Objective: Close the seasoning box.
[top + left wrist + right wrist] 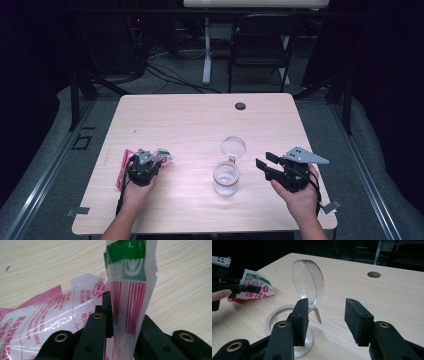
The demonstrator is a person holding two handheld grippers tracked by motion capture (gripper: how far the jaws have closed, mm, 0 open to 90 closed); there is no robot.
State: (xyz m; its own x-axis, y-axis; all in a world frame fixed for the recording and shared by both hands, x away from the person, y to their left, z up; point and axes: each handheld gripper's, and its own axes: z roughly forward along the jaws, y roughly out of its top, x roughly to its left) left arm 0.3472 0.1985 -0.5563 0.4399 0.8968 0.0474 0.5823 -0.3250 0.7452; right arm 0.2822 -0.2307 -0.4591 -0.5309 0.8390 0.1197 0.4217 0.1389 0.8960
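Here, one plastic packet [128, 290], white with red stripes and a green band, stands pinched upright between the jaws of the left gripper [146, 167], which are clamped on its thin edge. The left gripper view shows that print up close, along with a second bag [45, 322] with a pink edge and red lettering lying flat on the table [190, 120] just beside it; from the high view the two read as a small bundle of pink and green at the table's left side. Near the middle stands one clear jar [226, 178] with its hinged lid [233, 147] swung open. The right gripper view shows that lid standing upright and the jar's mouth from the side. The right gripper [327, 320] has its jaws apart with nothing between them, just to the right of the jar.
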